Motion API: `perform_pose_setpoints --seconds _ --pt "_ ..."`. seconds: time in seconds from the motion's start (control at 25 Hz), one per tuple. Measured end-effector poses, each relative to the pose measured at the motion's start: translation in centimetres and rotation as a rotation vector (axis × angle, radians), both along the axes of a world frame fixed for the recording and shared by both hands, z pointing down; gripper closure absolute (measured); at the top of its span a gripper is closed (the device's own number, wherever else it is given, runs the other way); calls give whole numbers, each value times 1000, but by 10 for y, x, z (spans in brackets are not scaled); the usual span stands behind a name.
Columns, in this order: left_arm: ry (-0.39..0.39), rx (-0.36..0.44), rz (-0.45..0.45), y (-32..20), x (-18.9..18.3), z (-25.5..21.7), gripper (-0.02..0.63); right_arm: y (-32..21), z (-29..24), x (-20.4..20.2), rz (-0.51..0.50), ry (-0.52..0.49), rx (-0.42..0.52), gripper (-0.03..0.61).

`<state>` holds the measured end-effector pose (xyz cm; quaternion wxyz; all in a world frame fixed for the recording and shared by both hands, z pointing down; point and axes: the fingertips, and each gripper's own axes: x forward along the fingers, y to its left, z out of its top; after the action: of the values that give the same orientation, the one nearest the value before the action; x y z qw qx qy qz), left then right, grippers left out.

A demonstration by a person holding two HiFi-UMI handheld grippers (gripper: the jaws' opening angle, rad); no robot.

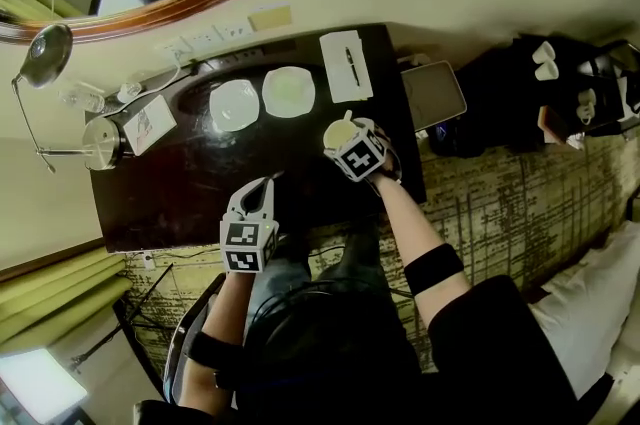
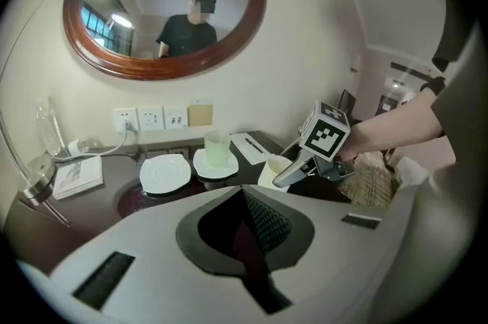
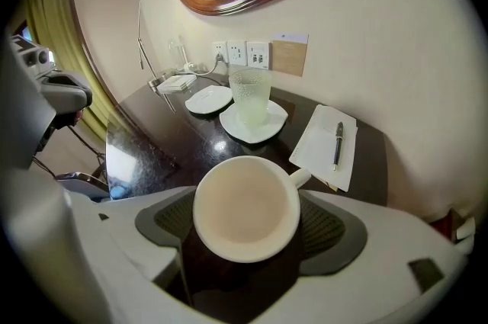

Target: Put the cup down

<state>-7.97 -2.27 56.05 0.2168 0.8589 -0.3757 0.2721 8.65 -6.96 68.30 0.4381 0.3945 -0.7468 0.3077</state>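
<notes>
The cup [image 3: 245, 206] stands upright on the table [image 1: 160, 203], with its mouth facing up, so its long axis is vertical. It is a white cup and it is empty inside. Its small handle points to the far right, toward a sheet of paper [image 3: 320, 147] on which a pen [image 3: 337, 143] lies. The table is dark and glossy and stands against a cream wall. On that wall hangs an oval mirror [image 2: 164, 2] in a brown wooden frame, and below the mirror there is a row of wall sockets [image 2: 150, 117]. Beyond the cup lie two white saucers. The right saucer [image 3: 254, 124] carries a pale green glass [image 3: 250, 94], and the left saucer [image 3: 210, 98] carries nothing. A desk lamp [image 1: 45, 53] stands at the far left of the table, and a patterned carpet [image 1: 500, 203] covers the floor on the right. The cup is near the right edge of the table, directly between the two jaws of the right gripper [image 3: 248, 227], which points steeply down over it. These jaws stand wide apart, one on each side of the cup. Their textured pads are visible on both sides of the rim and do not seem to press on the cup. The left gripper [image 2: 248, 254] is over the near left part of the table, well apart from the cup. Its jaws are together and nothing is between them.
</notes>
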Motion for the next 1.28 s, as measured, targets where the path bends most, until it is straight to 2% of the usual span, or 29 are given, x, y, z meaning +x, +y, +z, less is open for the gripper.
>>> perform_pose_setpoints --seconds 0.4,0.6,0.72,0.92,1.28 --pt "8 4 -21 0 -4 1 614 3 -3 4 -40 34 -7 160" --pt "20 -11 -22 1 -5 4 614 13 -12 1 -88 42 -7 160" --pt "32 -13 -32 0 -6 5 614 13 -34 -7 -148 48 33 160" --pt "48 -29 -52 -4 -14 8 614 17 -59 -46 -292 26 58 160" --pt "59 -56 -134 -9 -49 20 614 -14 -99 -146 -536 -13 133 160"
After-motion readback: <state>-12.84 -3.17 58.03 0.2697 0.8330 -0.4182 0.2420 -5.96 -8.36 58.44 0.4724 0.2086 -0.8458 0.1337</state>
